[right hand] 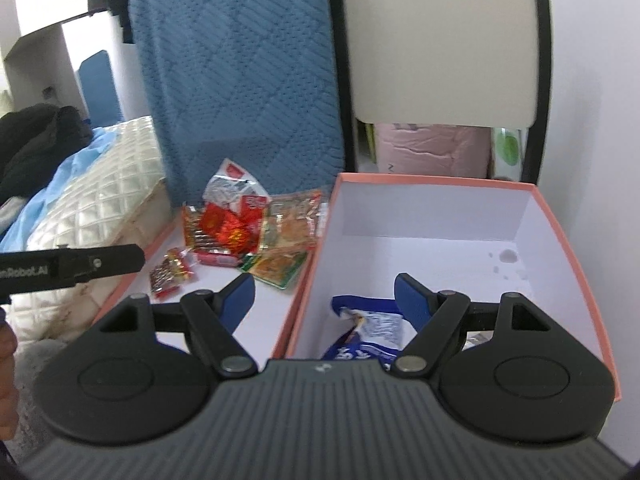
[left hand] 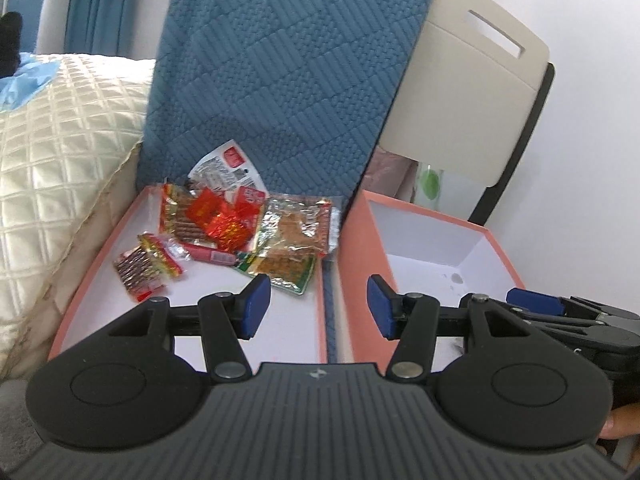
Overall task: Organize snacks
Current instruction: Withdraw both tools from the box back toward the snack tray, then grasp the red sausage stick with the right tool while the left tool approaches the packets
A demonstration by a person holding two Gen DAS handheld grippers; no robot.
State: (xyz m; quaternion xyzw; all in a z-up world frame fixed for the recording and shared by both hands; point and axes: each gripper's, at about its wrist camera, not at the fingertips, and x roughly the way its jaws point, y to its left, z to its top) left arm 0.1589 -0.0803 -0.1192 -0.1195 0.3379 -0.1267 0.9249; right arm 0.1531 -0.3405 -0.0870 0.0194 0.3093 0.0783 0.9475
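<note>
Left wrist view, read from its left edge: a quilted cream pillow (left hand: 60, 152) presses against the shallow pink lid (left hand: 80, 280), which lies like a tray and carries the loose snacks (left hand: 240, 228), a heap of crinkled foil packets with a small red-striped packet (left hand: 144, 276) lying a little apart toward the near-left corner. The left tongs (left hand: 318, 306) hang open and empty above the gap between lid and box, gripping nothing. To their right sits the deep pink box (left hand: 360, 248), and the right tongs (left hand: 560, 312) just enter from the right edge of this view.

Right wrist view shows the right tongs (right hand: 325, 296) spread wide over the box's near-left corner, one finger outside the wall and one inside, holding nothing. A blue packet (right hand: 368, 328) lies on the box floor just under them, close against the inner finger (whether it touches, I cannot tell).

My worry is the heap itself. The foil packets overlap, so closing on one edge could drag a neighbour along and drop it into the blue-quilted gap between lid and box, or over the lid's low rim toward the pillow. The wrappers look slick and springy; a shallow pinch may slip. With both tongs crowded near the same box corner, they could knock each other or nudge the light cardboard wall sideways.
</note>
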